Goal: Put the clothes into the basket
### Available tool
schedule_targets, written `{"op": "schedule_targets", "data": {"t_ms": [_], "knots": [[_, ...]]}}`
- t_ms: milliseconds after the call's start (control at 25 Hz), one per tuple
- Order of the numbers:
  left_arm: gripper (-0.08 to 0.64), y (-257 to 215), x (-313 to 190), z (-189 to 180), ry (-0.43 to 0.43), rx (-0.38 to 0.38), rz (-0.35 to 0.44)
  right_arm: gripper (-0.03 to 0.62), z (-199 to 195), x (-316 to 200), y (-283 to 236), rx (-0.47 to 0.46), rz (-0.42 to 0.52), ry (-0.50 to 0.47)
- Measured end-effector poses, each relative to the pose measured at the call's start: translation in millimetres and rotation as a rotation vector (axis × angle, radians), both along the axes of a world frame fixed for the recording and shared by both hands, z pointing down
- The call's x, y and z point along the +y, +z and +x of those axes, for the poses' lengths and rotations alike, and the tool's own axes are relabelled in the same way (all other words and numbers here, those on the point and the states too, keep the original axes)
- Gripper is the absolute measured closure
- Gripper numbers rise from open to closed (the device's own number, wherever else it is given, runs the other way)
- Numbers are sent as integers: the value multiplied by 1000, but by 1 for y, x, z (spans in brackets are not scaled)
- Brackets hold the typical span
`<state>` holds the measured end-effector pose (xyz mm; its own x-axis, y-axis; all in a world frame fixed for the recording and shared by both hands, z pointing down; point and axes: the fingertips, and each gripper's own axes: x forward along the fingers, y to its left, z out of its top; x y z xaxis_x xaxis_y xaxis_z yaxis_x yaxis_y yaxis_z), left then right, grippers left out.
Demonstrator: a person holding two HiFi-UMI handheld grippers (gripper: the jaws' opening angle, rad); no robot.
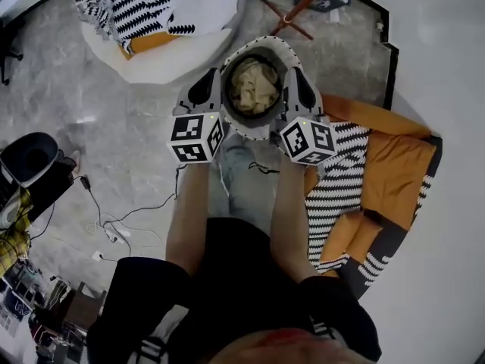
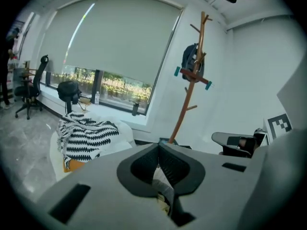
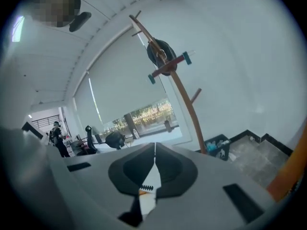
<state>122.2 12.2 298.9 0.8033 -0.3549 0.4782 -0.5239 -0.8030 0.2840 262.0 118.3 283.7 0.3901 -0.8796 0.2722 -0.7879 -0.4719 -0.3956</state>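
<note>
- Basket [image 1: 256,42]: the left gripper [image 1: 216,82] and right gripper [image 1: 292,78] cover both sides of its rim.
- Striped cloth [image 1: 136,6]: cut off by the top edge.
- Orange-and-striped cloth [image 1: 379,173]: partly behind the right forearm [image 1: 292,211].
- Coat stand [image 1: 299,6]: upper part is outside the head view.
- Distant person [image 3: 58,138]: too small for detail.

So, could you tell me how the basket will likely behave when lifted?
The rim of the basket looks like stitched fabric pinched in both jaws, so it will probably flex, not stay stiff. Holding only a crumpled beige cloth, it is likely light. Gripped on opposite sides by the left gripper and right gripper, it should hang level.
</note>
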Motion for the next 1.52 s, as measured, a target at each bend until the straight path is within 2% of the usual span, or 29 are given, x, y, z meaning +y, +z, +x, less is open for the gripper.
{"op": "schedule_targets", "data": {"t_ms": [200,400,520,760,1040,1520], "knots": [[560,-85,-10,-11,-67,113,81,580,-1,-17,-104,103,130,-52],[560,-171,-15,-24,-78,227,198,581,-28,-34,-194,243,194,-178],[560,-213,-7,-33,-53,267,256,580,-55,-33,-227,310,200,-240],[560,-281,-12,-53,-47,322,387,581,-89,-51,-258,367,237,-301],[560,-311,-18,-70,-59,360,440,581,-106,-54,-283,437,256,-314],[560,-318,-16,-65,-19,354,473,581,-100,-46,-300,484,263,-287]]}}
